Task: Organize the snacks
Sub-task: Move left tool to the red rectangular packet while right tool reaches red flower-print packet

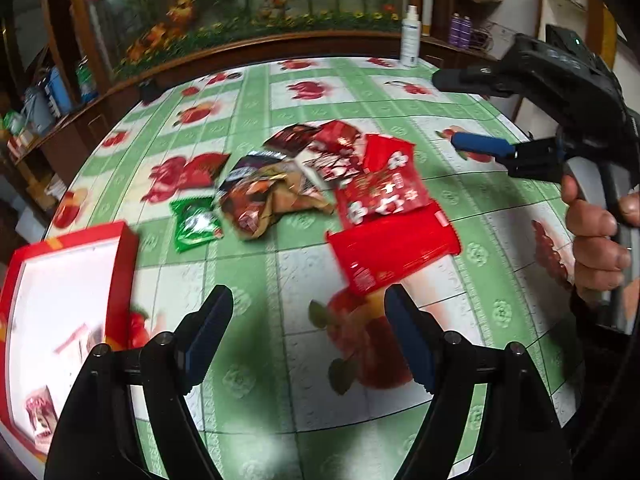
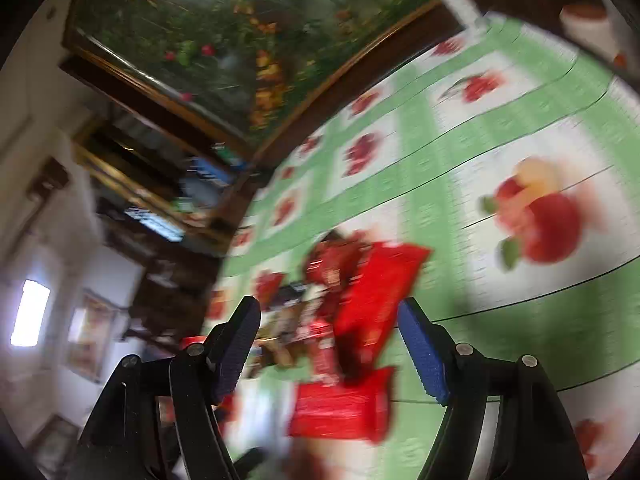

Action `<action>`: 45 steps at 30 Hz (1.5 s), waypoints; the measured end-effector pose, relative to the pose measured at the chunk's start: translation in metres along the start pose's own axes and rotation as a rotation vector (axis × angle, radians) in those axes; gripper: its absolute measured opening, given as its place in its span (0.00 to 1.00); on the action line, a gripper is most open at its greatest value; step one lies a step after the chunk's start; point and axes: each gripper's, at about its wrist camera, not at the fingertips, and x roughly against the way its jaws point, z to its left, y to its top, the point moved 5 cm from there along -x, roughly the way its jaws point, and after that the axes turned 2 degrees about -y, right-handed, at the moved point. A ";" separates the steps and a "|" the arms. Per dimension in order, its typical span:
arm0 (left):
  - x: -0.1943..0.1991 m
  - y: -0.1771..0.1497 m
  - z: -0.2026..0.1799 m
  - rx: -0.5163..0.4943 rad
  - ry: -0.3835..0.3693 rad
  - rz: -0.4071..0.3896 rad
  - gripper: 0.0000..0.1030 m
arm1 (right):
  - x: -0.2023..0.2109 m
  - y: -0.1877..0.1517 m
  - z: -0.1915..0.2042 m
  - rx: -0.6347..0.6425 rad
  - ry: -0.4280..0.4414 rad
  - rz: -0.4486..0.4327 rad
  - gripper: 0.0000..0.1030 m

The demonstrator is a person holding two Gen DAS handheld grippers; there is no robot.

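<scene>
A pile of snack packets lies mid-table in the left wrist view: a plain red packet point(image 1: 394, 256) nearest, a red flowered packet point(image 1: 380, 188), a crumpled brown packet point(image 1: 268, 196), a green packet point(image 1: 196, 222) and dark packets point(image 1: 294, 138) behind. My left gripper point(image 1: 308, 304) hovers open just short of the red packet, with nothing between its fingers. A red box with a white inside point(image 1: 124, 272) sits at the left and holds a small packet point(image 1: 40, 416). My right gripper point(image 1: 452, 112), held by a hand point(image 1: 596, 236), stands open and empty above the table's right side. Its own blurred, tilted view shows the right gripper point(image 2: 328, 312) over the red packets point(image 2: 376, 288).
A white spray bottle point(image 1: 411, 36) stands at the table's far edge before a framed flower picture. A white jar point(image 2: 588, 28) stands near the far corner. Shelves with clutter line the left wall. The green fruit-print tablecloth point(image 1: 280, 380) covers the whole table.
</scene>
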 end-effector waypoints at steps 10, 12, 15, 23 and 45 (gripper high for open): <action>0.021 -0.016 0.041 0.080 0.053 -0.020 0.76 | -0.066 -0.053 0.018 0.035 0.034 0.346 0.71; 0.028 -0.018 0.052 0.097 0.062 -0.034 0.76 | -0.074 -0.081 0.045 0.115 0.133 0.530 0.70; 0.033 -0.022 0.068 0.131 0.087 -0.047 0.76 | -0.067 -0.083 0.059 0.186 0.116 0.467 0.70; 0.023 -0.026 0.069 0.173 0.030 -0.016 0.76 | -0.061 -0.044 -0.005 -0.001 -0.096 0.270 0.79; 0.047 -0.045 0.087 0.108 0.050 -0.062 0.76 | -0.087 -0.045 0.014 -0.084 0.042 0.302 0.74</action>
